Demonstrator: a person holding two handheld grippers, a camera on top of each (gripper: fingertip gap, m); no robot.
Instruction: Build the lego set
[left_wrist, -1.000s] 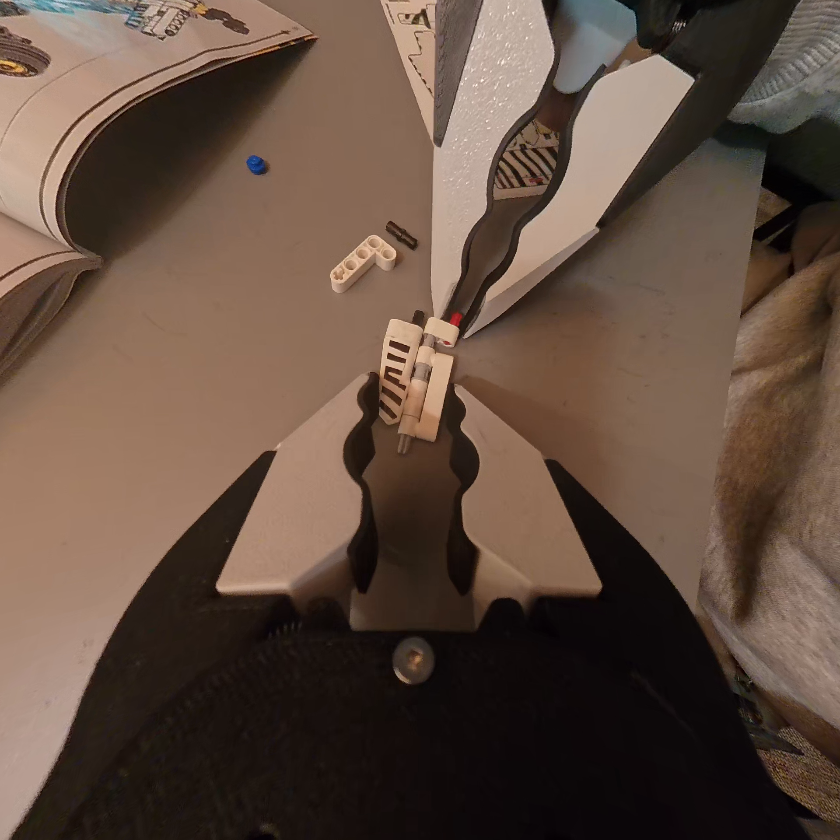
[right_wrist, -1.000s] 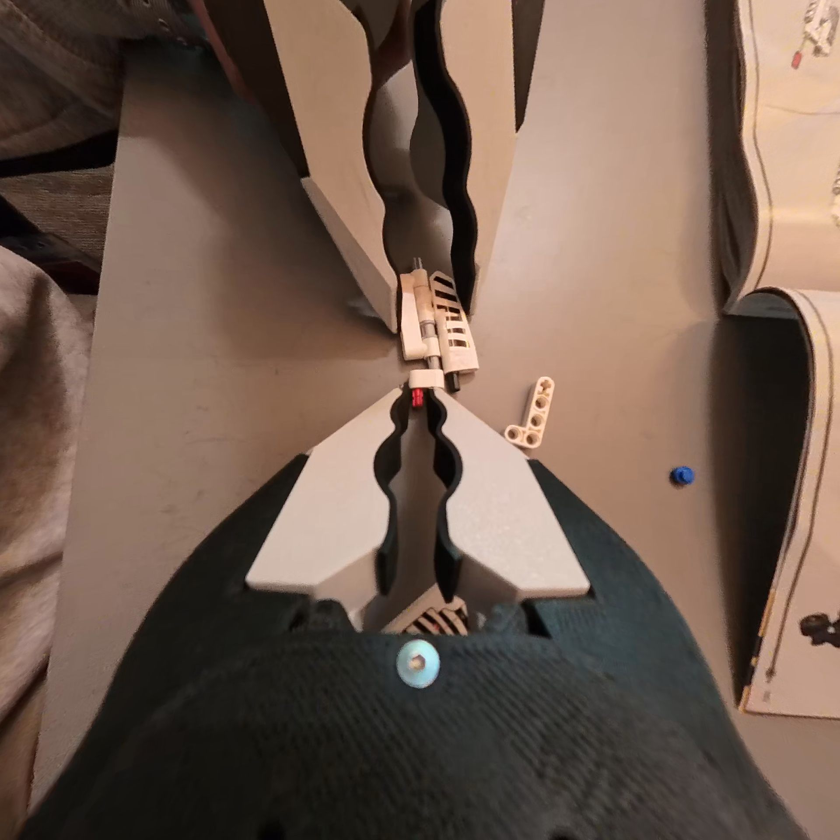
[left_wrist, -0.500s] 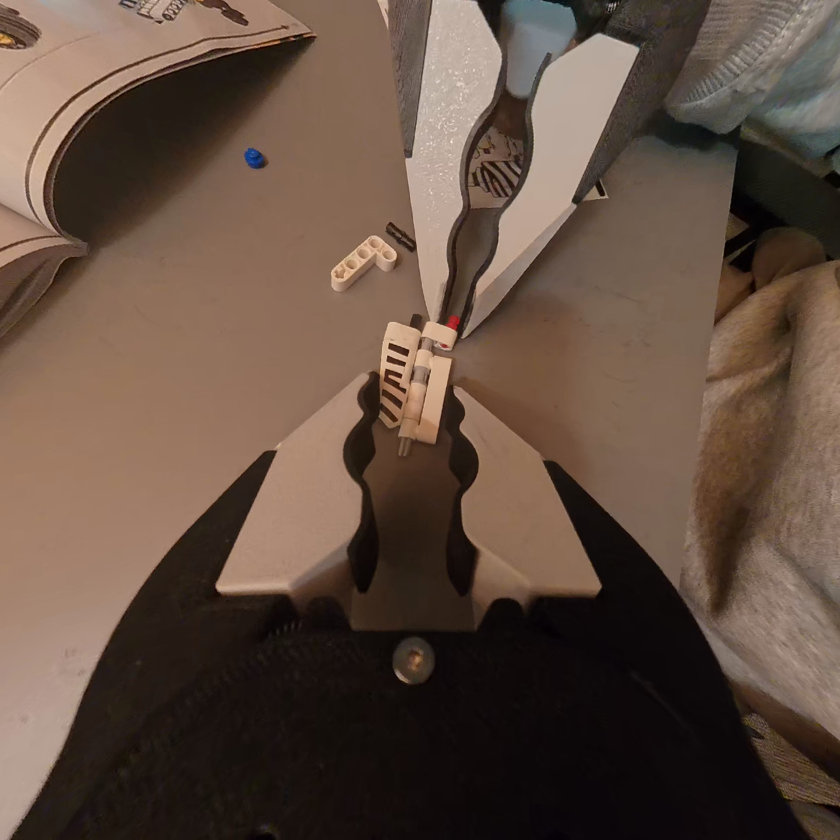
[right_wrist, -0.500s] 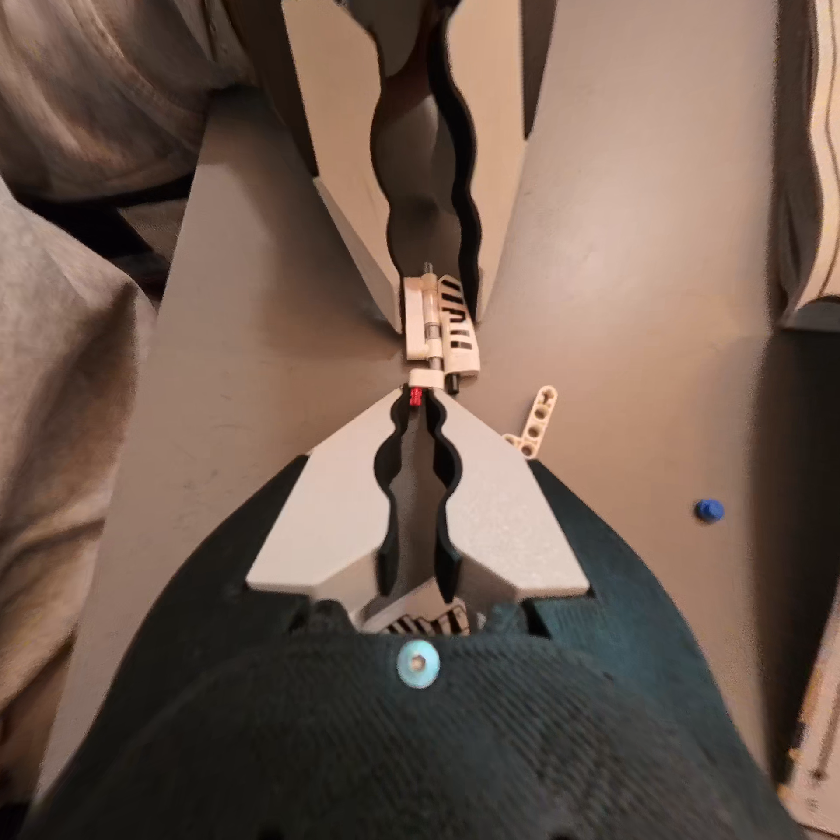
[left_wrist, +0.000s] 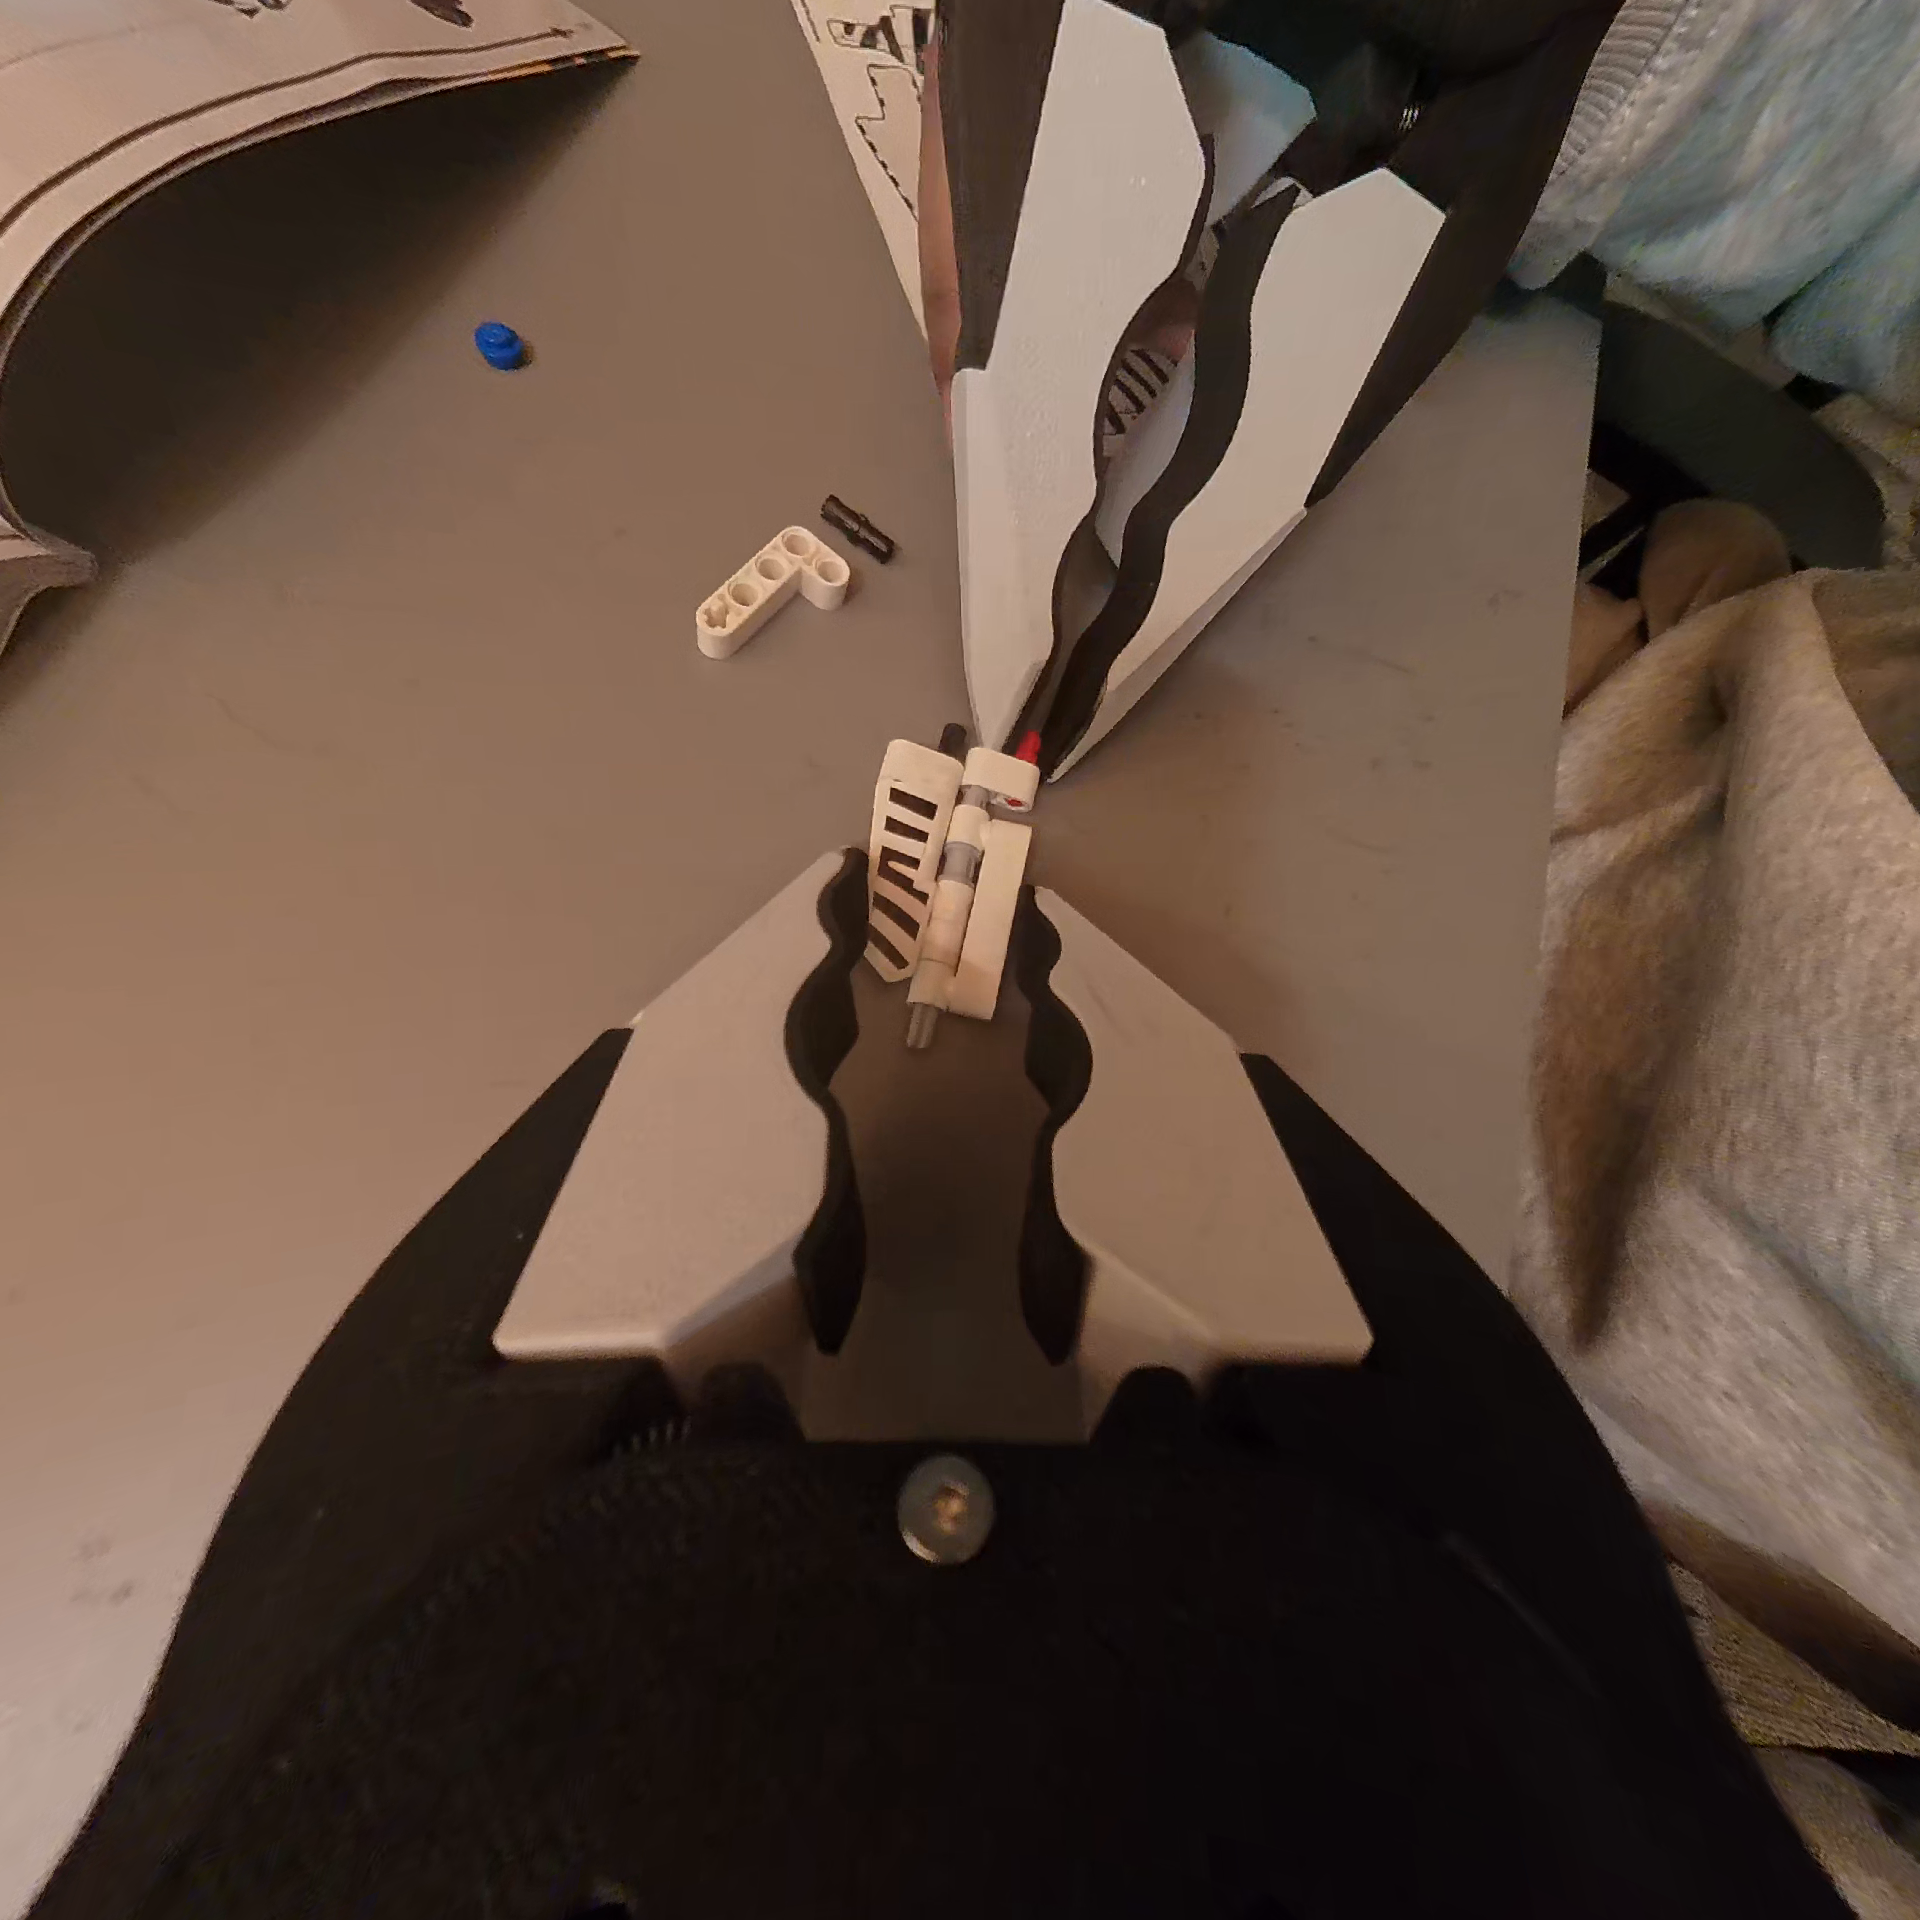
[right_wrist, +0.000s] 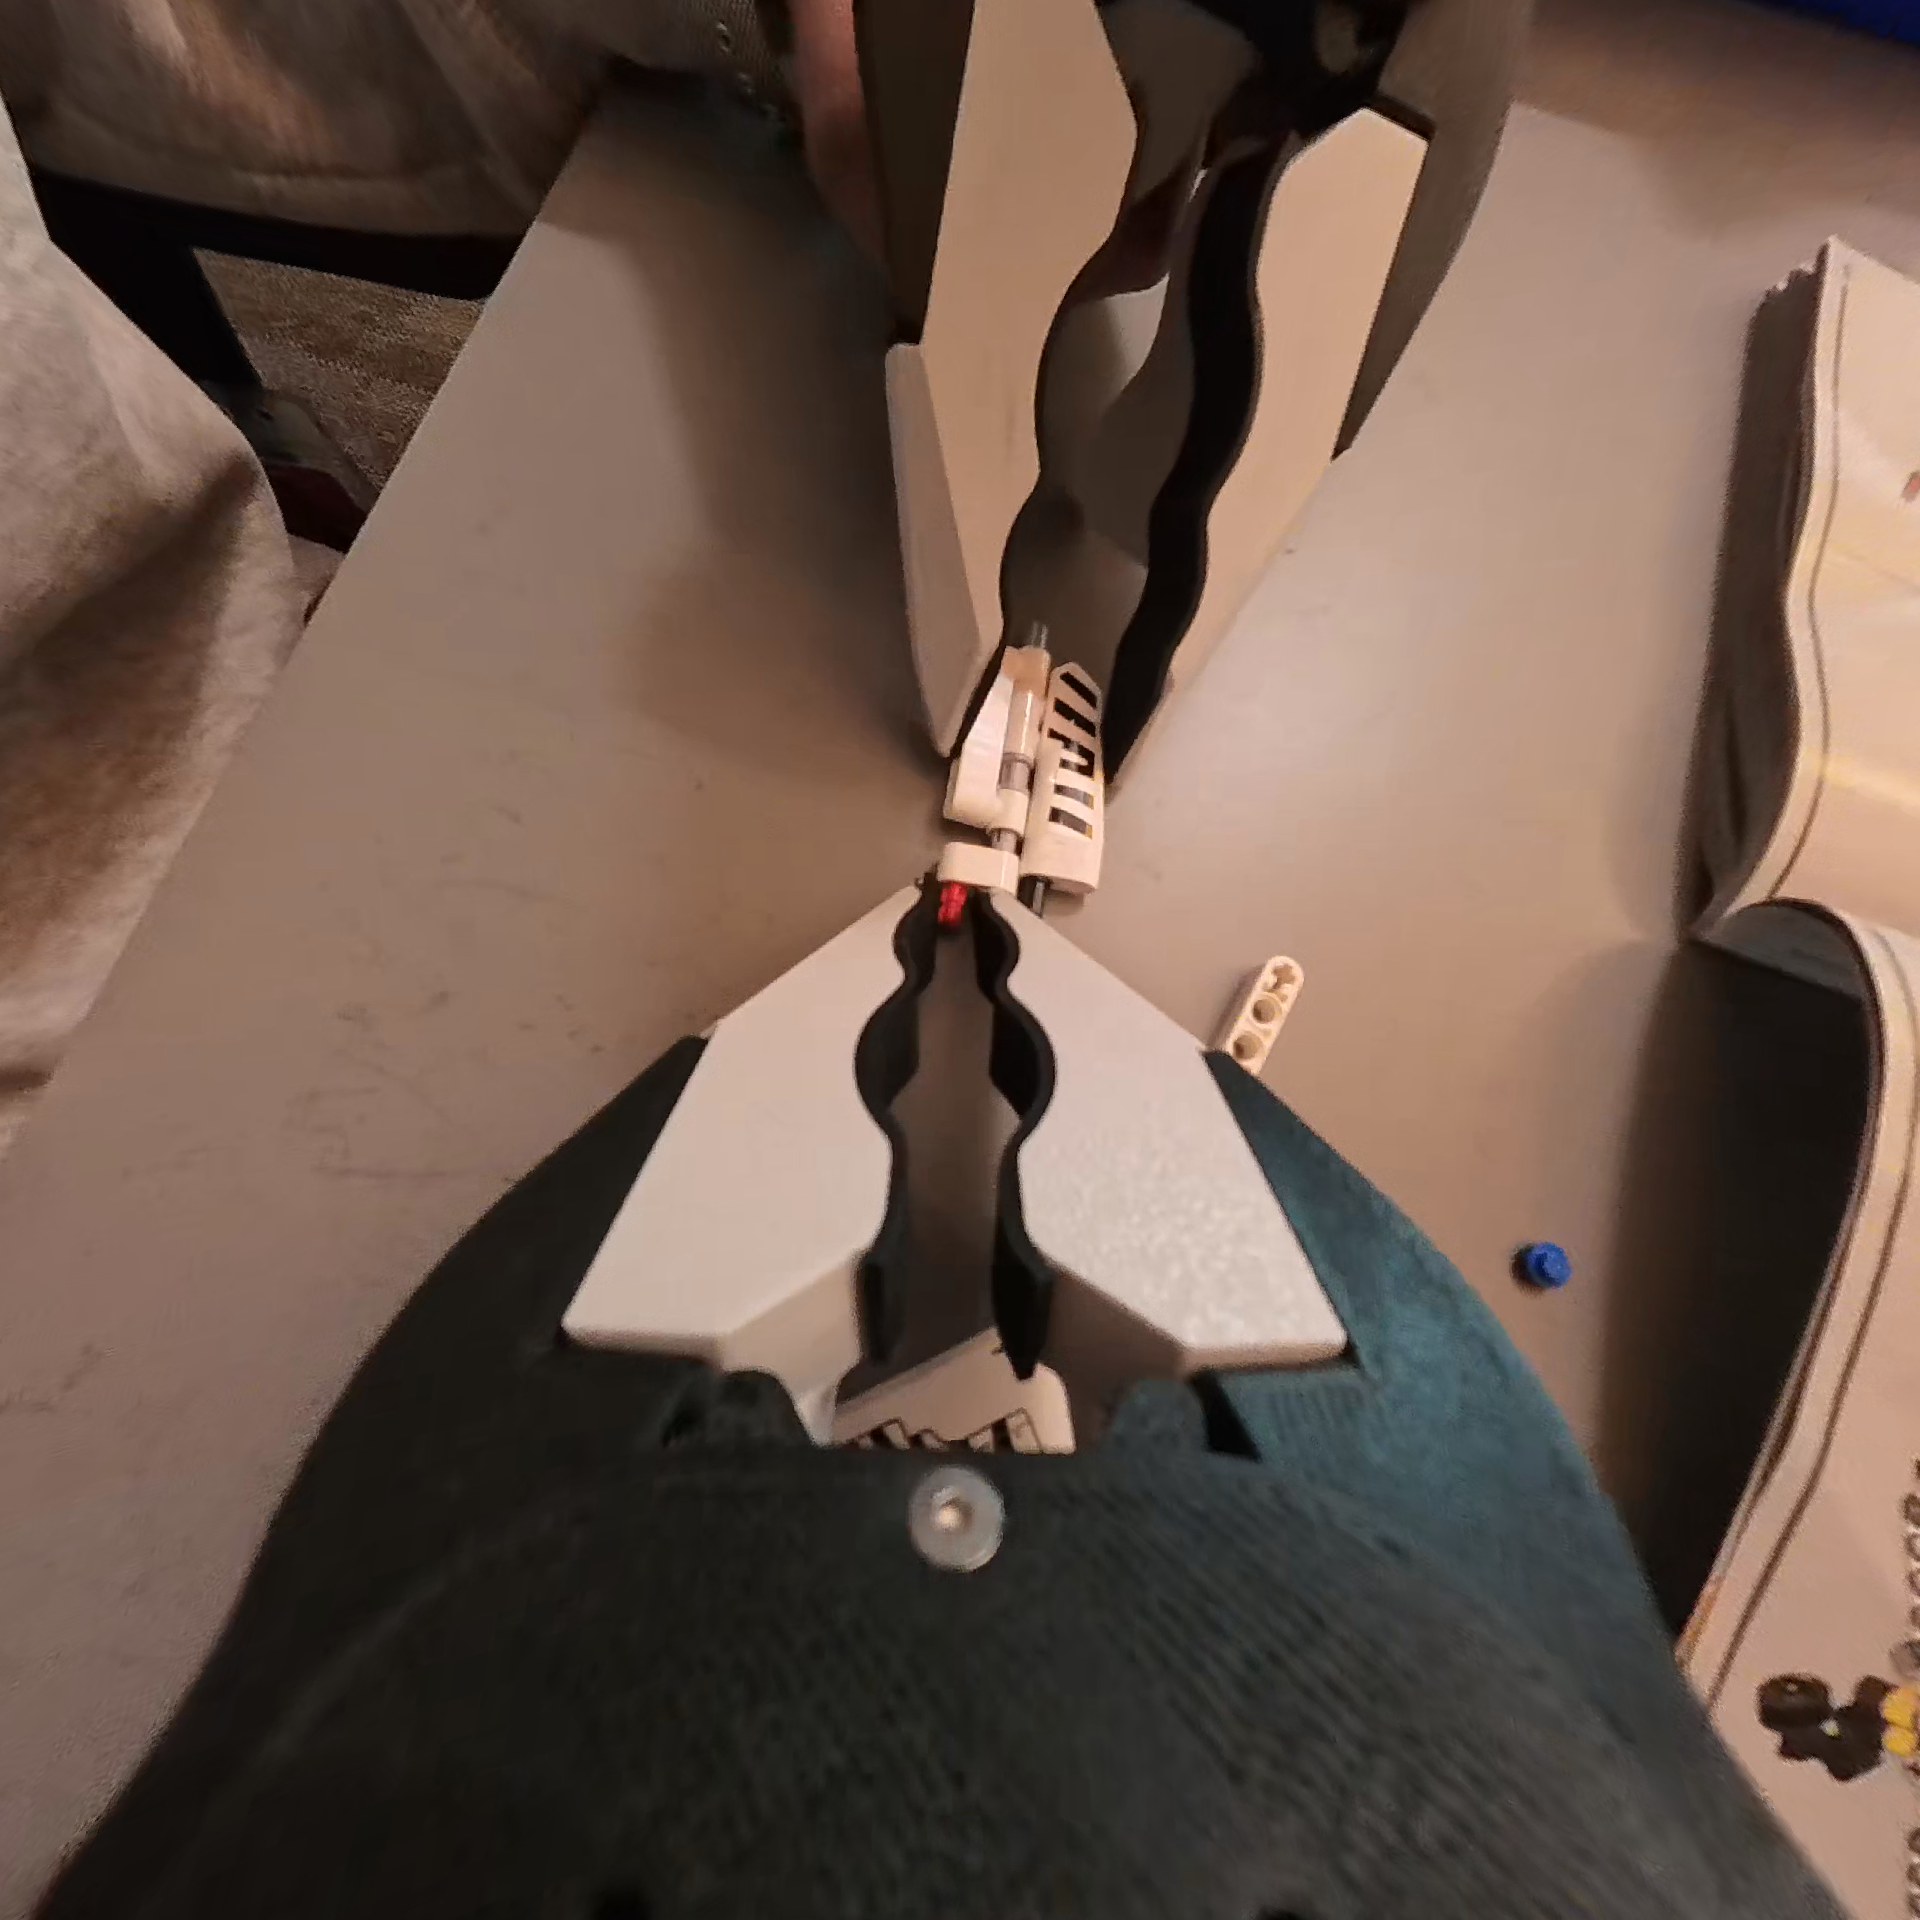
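Two grippers are showing: the left gripper (left_wrist: 940, 888) and the right gripper (right_wrist: 948, 914); one white lego assembly (left_wrist: 951, 894); one white L-shaped beam (left_wrist: 774, 590); one black pin (left_wrist: 858, 528); one blue stud (left_wrist: 499, 344); one instruction booklet (left_wrist: 260, 94) is lying open.

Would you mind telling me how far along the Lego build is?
Done: a small white striped sub-assembly exists. In hand: left hand-held gripper holds it while right hand-held gripper pinches a red pin at its end. Left: L-shaped beam, black pin, blue stud lie loose.

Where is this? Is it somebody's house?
Probably a home, at a small grey table. A soft blanket lies bunched beside it, an open instruction booklet sits on top, and loose pieces like a blue stud are scattered around.
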